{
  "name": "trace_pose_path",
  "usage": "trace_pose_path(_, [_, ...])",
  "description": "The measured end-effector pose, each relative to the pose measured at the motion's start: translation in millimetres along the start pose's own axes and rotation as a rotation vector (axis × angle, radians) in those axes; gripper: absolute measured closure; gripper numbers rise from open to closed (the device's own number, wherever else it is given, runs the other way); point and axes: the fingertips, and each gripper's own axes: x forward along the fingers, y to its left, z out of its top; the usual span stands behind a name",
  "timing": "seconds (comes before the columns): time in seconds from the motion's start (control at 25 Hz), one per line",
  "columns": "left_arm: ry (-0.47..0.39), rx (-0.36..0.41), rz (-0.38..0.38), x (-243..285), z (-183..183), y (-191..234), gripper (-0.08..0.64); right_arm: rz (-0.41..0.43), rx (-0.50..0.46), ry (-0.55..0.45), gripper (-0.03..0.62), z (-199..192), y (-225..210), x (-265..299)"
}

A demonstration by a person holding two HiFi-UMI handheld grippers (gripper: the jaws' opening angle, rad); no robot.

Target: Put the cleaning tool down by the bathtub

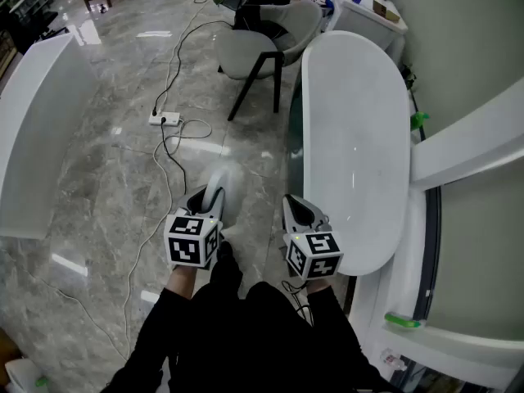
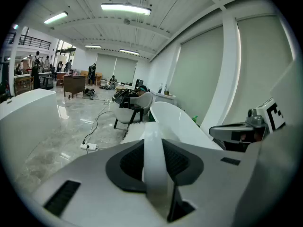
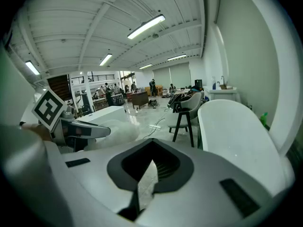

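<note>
**Near field.** The cleaning tool [image 2: 154, 171] was held in the left gripper [image 1: 208, 205]. Its flat white handle ran up between the two dark pads [image 2: 127, 162] and was pinched on both sides, so the fingers were closed onto it with no gap visible. From the grip, the tool extended forward past the fingertips. In the right gripper view it ended in a pale, fluffy head [image 3: 116, 128]. The right gripper [image 3: 146, 178] was carried level with the left and just beside it. Its fingers were drawn together, with only a thin sliver visible between them, and nothing was held or touched.

**Middle field.** In the head view, the tool was seen above the grey marble floor [image 1: 115, 178]. It lay to the left of the near end of the bathtub [image 1: 360, 129], with a strip of floor between them, and did not touch the rim. The right gripper was positioned between the tool and the tub wall.

**Far field.** A white power strip [image 1: 164, 119] with a trailing cable [image 1: 173, 64] lay on the floor ahead. A grey chair [image 1: 274, 31] on dark legs stood by the far end of the bathtub.
</note>
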Motion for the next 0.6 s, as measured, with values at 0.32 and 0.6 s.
trace_pose_path(0.32, [-0.016,0.011,0.002,18,21,30,0.462,-0.005,-0.048,0.03,0.592,12,11,33])
trace_pose_path(0.6, [0.026,0.013,0.023,52,15,52,0.462,0.003,-0.074,0.061,0.592,7,4,67])
